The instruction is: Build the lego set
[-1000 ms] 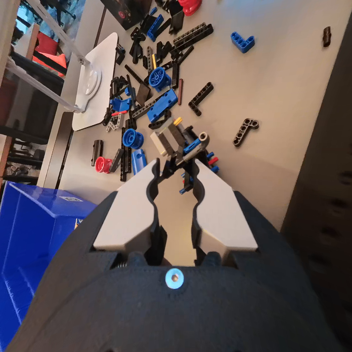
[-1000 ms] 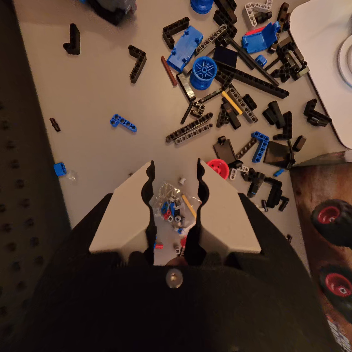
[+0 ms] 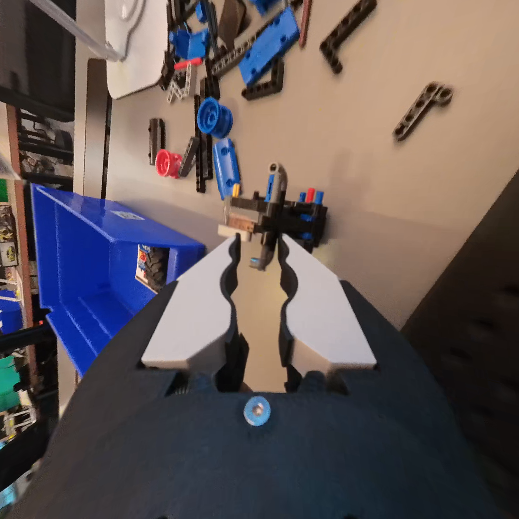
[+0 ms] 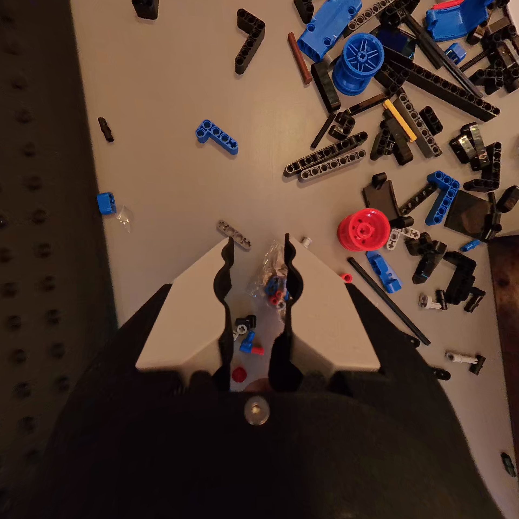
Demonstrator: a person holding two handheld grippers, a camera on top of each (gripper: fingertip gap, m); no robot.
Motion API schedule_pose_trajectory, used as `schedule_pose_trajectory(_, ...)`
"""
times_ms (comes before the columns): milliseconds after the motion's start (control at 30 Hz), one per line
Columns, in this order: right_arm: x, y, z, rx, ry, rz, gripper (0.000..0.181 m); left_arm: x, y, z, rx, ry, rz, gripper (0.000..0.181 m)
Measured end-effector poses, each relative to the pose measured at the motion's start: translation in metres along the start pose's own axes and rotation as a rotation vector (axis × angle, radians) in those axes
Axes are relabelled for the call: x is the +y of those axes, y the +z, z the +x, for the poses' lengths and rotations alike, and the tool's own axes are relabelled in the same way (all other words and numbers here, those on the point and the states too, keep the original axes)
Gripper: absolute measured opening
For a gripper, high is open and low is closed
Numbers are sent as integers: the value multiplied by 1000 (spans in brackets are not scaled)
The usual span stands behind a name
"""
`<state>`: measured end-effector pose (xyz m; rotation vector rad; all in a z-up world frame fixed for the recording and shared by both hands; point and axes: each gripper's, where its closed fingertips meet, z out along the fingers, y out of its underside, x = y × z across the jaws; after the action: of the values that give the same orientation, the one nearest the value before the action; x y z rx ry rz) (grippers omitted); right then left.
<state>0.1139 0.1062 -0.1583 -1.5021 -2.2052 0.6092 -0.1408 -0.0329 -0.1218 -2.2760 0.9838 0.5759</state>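
- The left tool (image 3: pixel 258 241) is seen with its fingers parted and nothing clamped between them; the partly built lego assembly (image 3: pixel 276 217) lies just beyond the fingertips on the beige worktop (image 3: pixel 393 196).
- Whether the fingertips touch the assembly cannot be told.
- A blue wheel hub (image 3: pixel 214 116) and a red wheel hub (image 3: pixel 168 163) are seen beyond the assembly, to its left.
- A blue box (image 3: pixel 92 252) is seen left of the assembly, off the worktop's edge.
- The right tool (image 4: pixel 258 241) is likewise spread and empty, held above a clear bag of small parts (image 4: pixel 271 278).
- Relative to that bag, a red wheel (image 4: pixel 363 229) lies to the right and a blue L-shaped beam (image 4: pixel 216 136) farther off to the left.
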Motion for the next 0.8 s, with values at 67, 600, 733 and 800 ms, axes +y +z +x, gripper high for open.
schedule_pose_trajectory(67, 0, -1, 0, 2, 2, 7, 35, 11, -1, -7, -23, 32, -30, 16)
schedule_pose_trajectory(600, 0, -1, 1, 4, 2, 43, 35, 9, -1, -2, -62, -177, 72, 56)
schedule_pose_trajectory(733, -3, -1, 0, 2, -5, 49, 35, 16, 8, 1, -62, -151, 44, 41)
schedule_pose_trajectory(800, -4, -1, 1, 9, -10, 50, 35, 19, 8, -2, -64, -152, 39, 40)
